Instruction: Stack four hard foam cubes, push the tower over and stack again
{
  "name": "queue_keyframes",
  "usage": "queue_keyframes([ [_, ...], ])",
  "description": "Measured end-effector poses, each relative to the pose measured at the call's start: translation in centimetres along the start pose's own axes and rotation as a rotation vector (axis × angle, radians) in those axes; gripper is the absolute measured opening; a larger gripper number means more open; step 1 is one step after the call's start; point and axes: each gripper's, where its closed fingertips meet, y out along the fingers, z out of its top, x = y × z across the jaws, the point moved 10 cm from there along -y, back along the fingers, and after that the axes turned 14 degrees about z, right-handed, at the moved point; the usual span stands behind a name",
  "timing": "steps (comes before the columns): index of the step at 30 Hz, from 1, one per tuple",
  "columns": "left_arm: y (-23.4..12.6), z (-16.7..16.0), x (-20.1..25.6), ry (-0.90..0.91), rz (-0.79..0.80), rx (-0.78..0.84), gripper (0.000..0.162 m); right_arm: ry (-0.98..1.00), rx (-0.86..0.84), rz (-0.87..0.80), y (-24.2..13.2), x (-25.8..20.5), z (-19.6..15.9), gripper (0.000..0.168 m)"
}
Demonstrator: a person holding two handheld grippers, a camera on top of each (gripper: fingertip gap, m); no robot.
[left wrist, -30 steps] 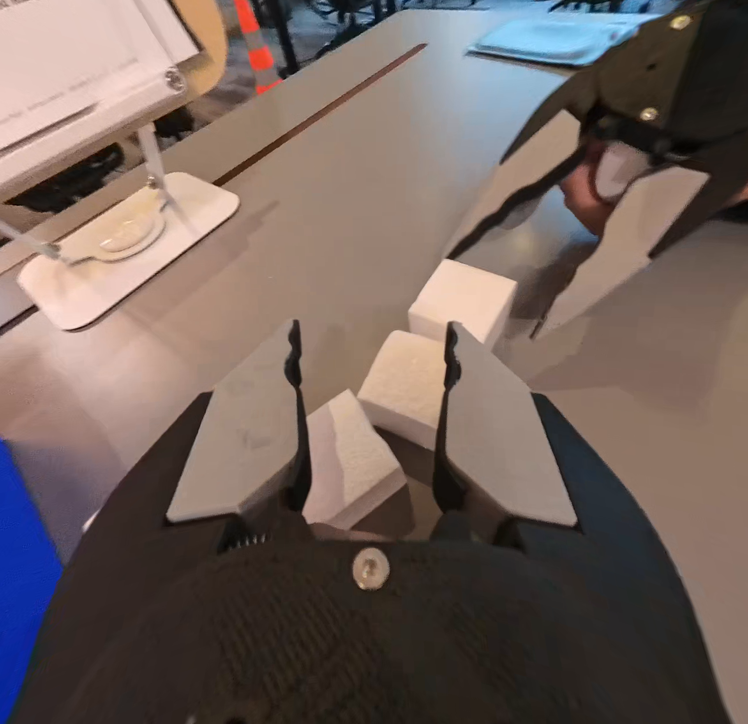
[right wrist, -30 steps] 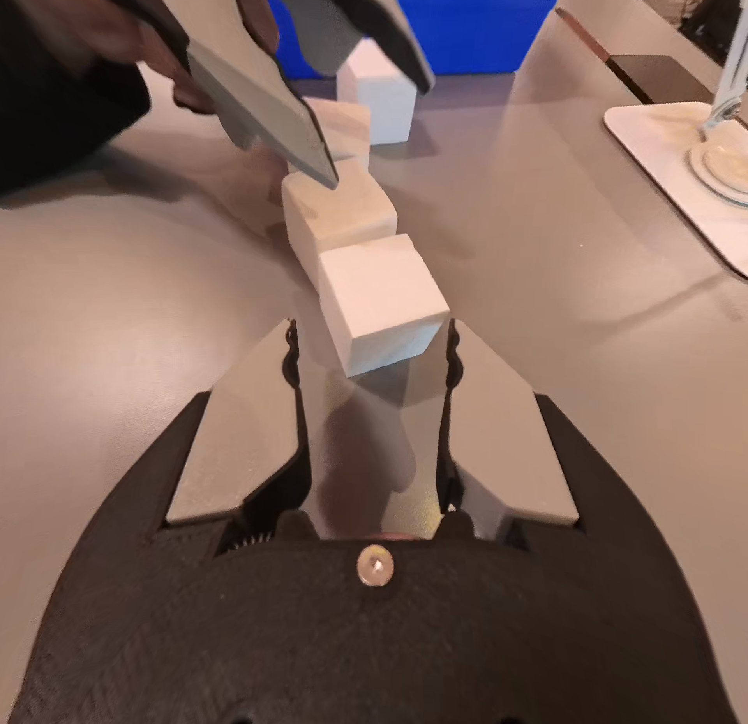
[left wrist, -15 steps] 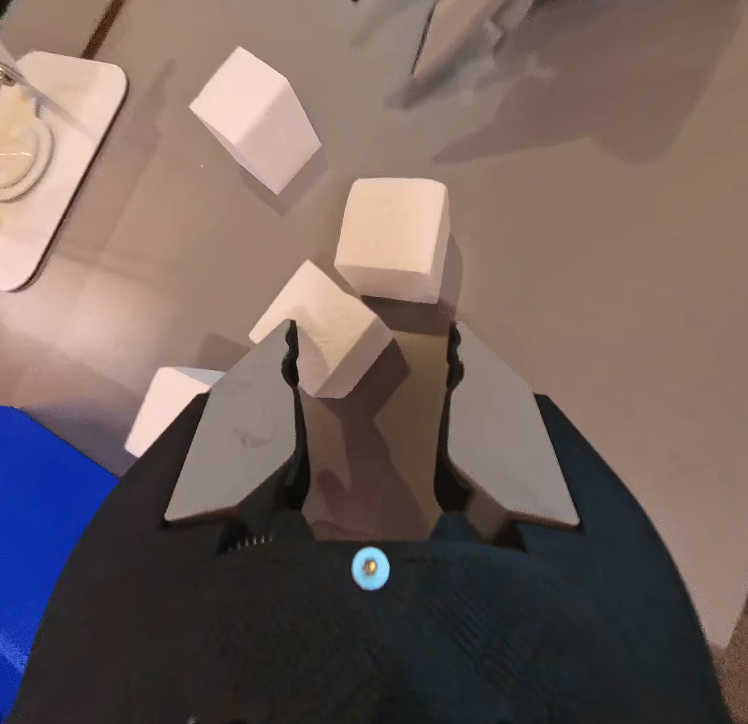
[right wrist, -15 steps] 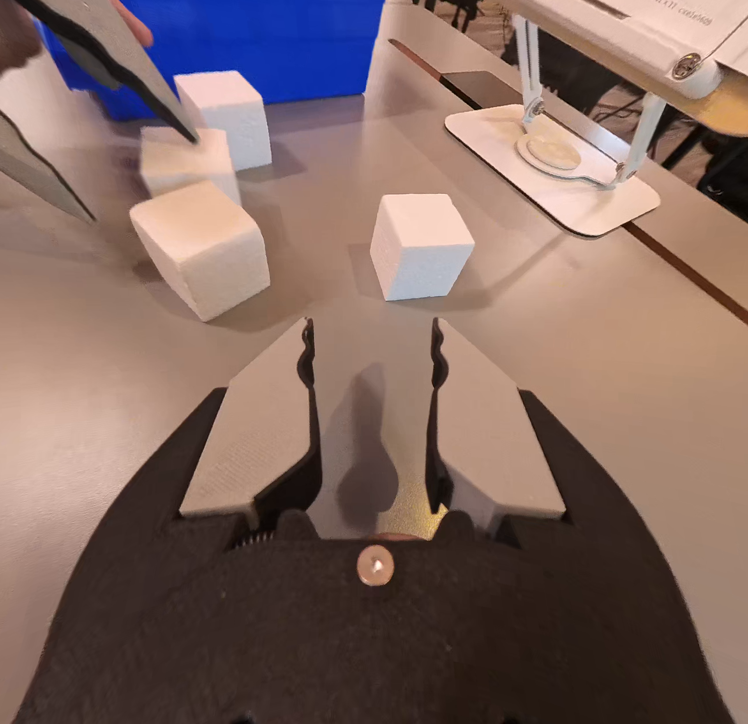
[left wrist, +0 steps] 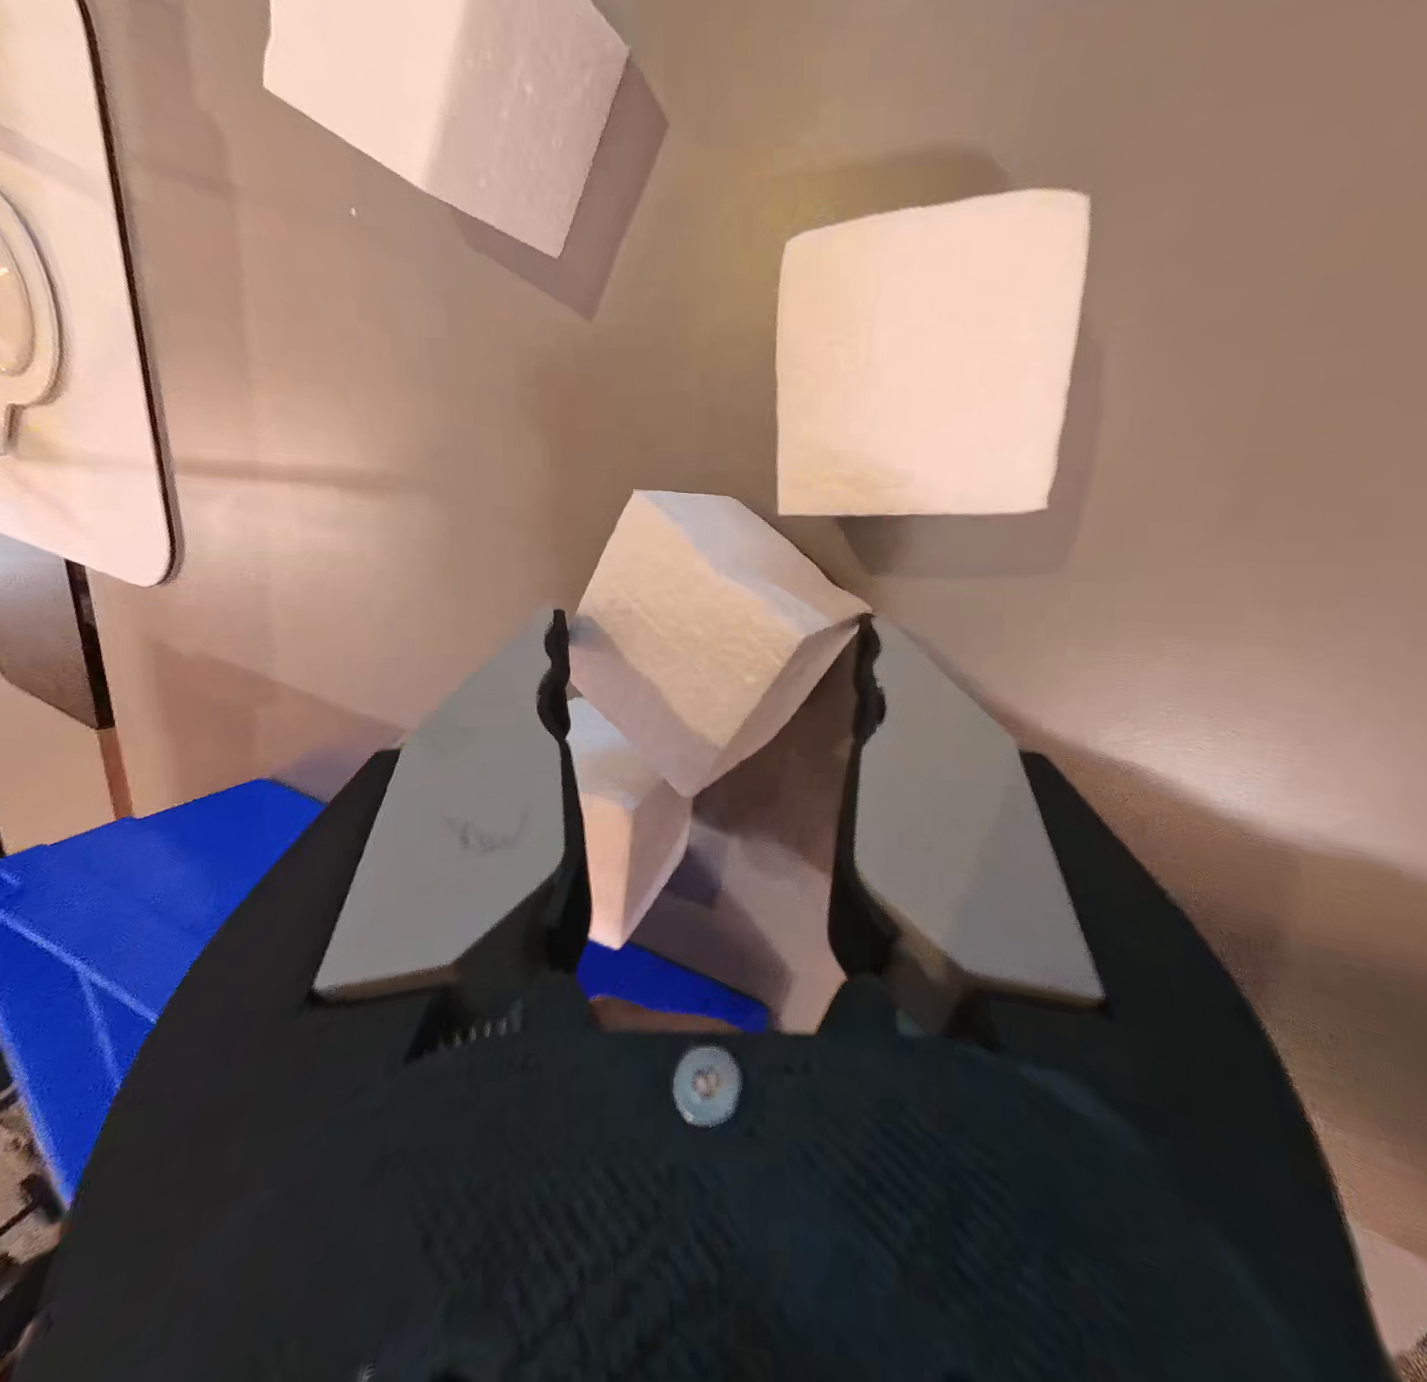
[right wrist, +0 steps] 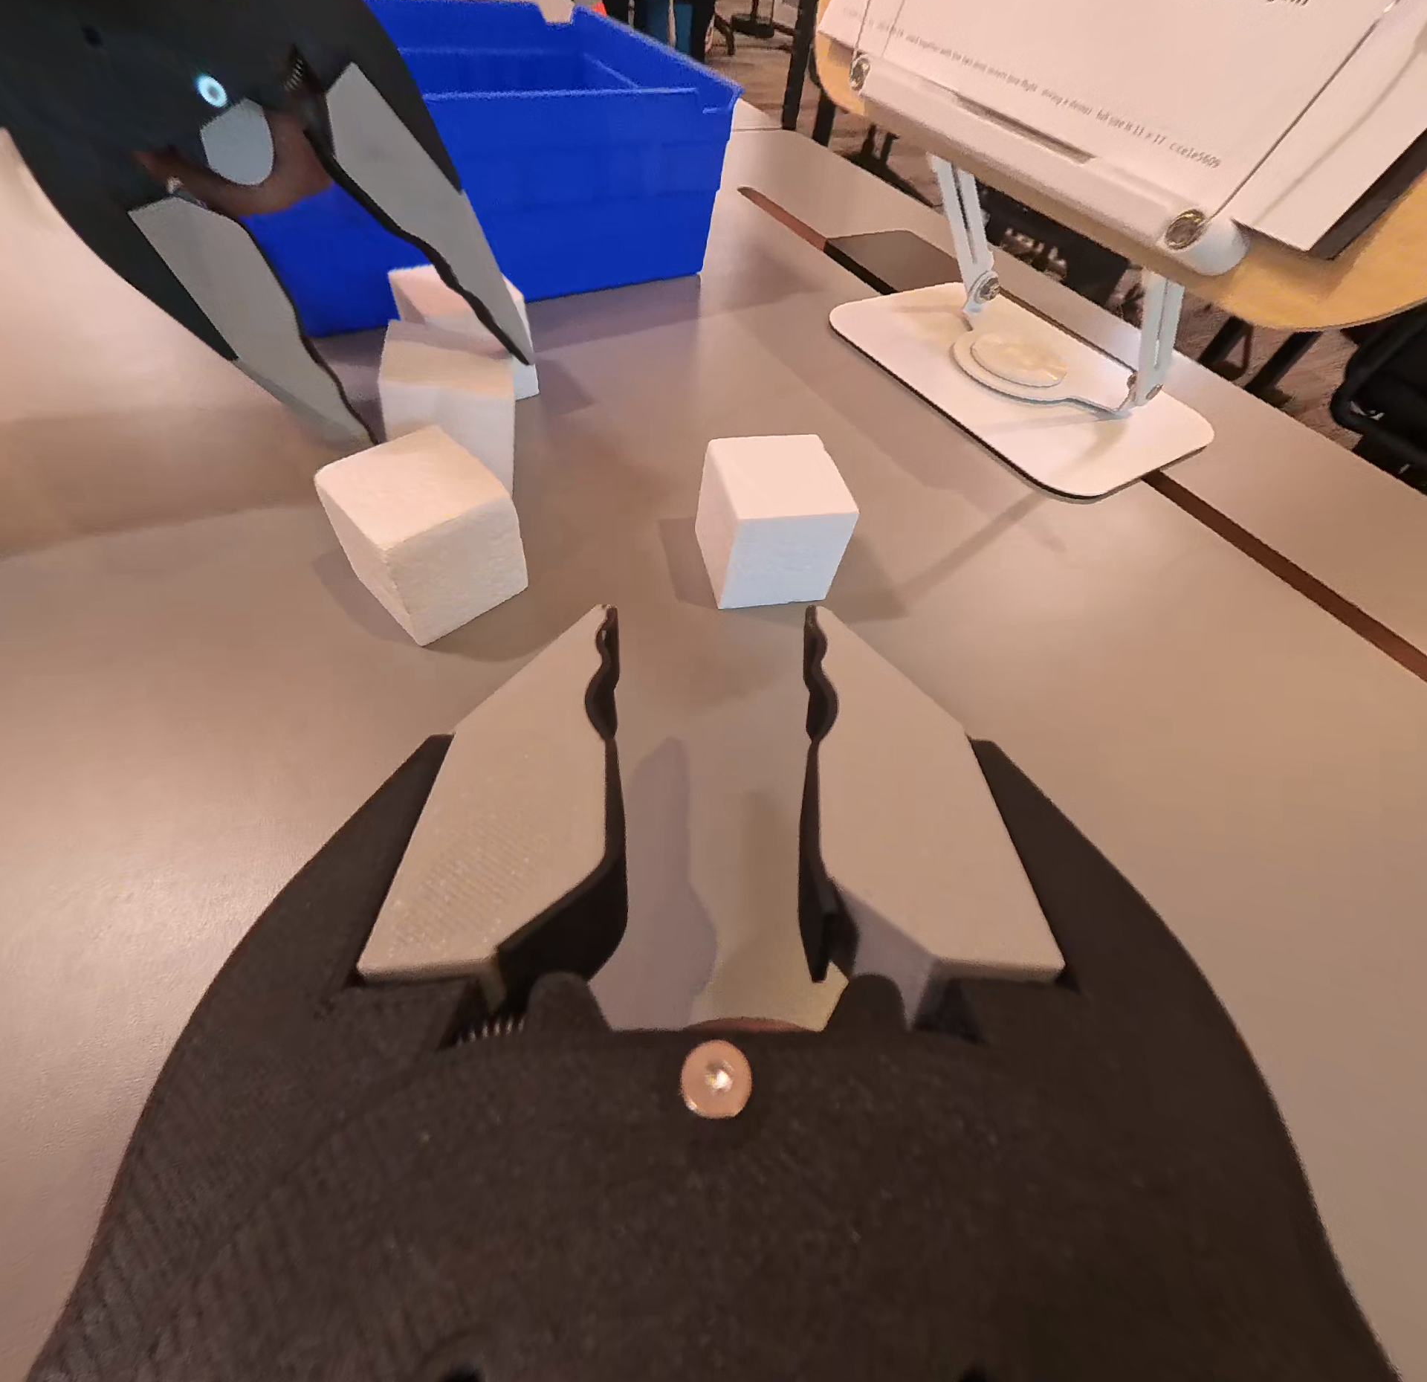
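I am at the restacking step: four cubes lie scattered near the blue bin (right wrist: 556, 155). My left gripper (left wrist: 710, 634), jaws apart, straddles the tilted cube (left wrist: 710, 650) without squeezing. My right gripper (right wrist: 710, 627) is open and empty. Next I must close squarely.

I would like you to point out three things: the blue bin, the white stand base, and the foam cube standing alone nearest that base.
blue bin (right wrist: 618, 209), right wrist view, front wall.
white stand base (right wrist: 1081, 449), right wrist view, flat plate.
foam cube (right wrist: 772, 542), right wrist view, front face.

White cubes (right wrist: 774, 518), blue bin (right wrist: 571, 163), grey table (right wrist: 1081, 727)
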Motion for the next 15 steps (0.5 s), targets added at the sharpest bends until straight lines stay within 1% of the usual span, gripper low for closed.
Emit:
queue_keyframes([
  [1,-0.1,0.2,-0.2,0.003,0.011,-0.01,0.073,0.001,0.008,-0.004,-0.2,0.1,0.1,0.045],
  [3,-0.7,0.8,-0.9,0.001,0.053,0.018,0.073,0.007,0.027,-0.012,-0.7,0.3,0.3,0.044],
  [7,-3.2,3.1,-2.6,-0.093,0.124,0.162,0.073,0.03,0.062,-0.031,-2.1,1.0,0.8,0.044],
  [9,-4.0,5.4,-2.4,-0.135,0.113,0.249,0.073,0.044,0.076,-0.033,-2.9,1.6,1.0,0.044],
  [12,-3.6,9.4,-0.5,-0.099,0.149,0.298,0.073,0.072,0.096,-0.012,-4.4,2.4,1.1,0.045],
  [15,-2.0,13.1,2.6,-0.052,0.119,0.321,0.073,0.133,0.054,0.107,-5.2,3.2,0.4,0.048],
])
